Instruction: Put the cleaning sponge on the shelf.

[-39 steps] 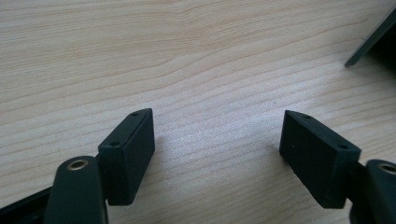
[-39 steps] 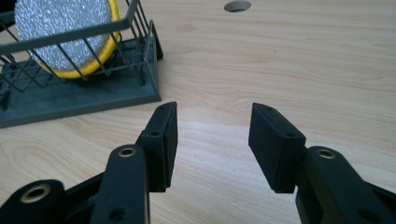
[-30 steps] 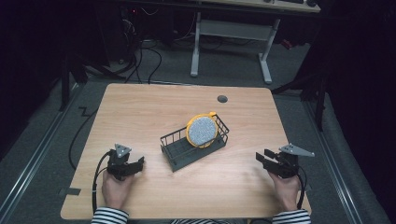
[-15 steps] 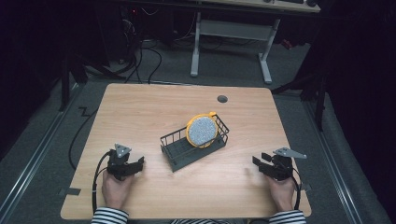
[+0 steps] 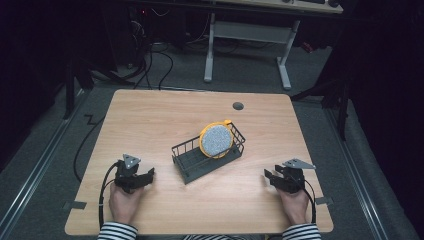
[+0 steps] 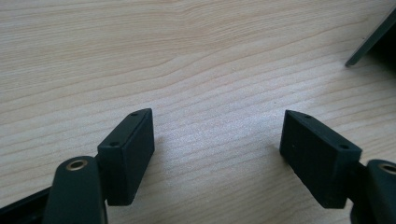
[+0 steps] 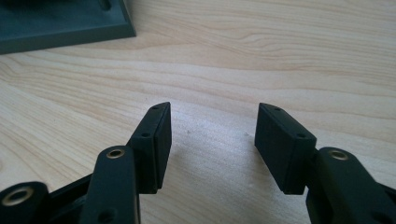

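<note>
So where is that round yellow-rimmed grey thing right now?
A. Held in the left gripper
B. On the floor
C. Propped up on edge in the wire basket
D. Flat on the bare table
C: the yellow-rimmed disc stands on edge inside the dark wire basket, and both grippers sit apart from it, open with nothing between their jaws.

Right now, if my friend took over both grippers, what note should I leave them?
Left hand-held gripper: open, empty, resting near the table's front left.
Right hand-held gripper: open, empty, near the front right.
The dark wire basket sits mid-table with a yellow-rimmed round scrubber leaning upright in its right end.
Done: nothing gripped yet.
Left: probably reach for the basket or scrubber.
</note>
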Demonstrator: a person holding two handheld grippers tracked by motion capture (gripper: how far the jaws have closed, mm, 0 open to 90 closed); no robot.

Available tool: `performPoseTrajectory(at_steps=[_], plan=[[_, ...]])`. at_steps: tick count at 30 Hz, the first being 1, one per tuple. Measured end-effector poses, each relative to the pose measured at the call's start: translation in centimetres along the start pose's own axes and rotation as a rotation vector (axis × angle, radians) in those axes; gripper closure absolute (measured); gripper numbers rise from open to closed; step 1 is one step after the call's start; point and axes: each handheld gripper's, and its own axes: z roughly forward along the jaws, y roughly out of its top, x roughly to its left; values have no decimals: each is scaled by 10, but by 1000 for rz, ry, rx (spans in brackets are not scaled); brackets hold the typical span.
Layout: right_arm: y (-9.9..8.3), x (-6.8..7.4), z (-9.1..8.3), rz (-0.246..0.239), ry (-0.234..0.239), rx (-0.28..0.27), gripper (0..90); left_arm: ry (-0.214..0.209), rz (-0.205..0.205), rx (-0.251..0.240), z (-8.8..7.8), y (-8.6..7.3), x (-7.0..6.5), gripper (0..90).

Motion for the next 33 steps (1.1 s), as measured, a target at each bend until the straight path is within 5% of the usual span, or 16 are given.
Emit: performPoseTrajectory(at_steps=[12, 33], plan=[[0, 8, 4, -69, -57, 28, 451, -1, 1, 1, 0, 0, 0, 265], [0, 7, 4, -68, -61, 32, 391, -7, 4, 2, 0, 0, -1, 252]])
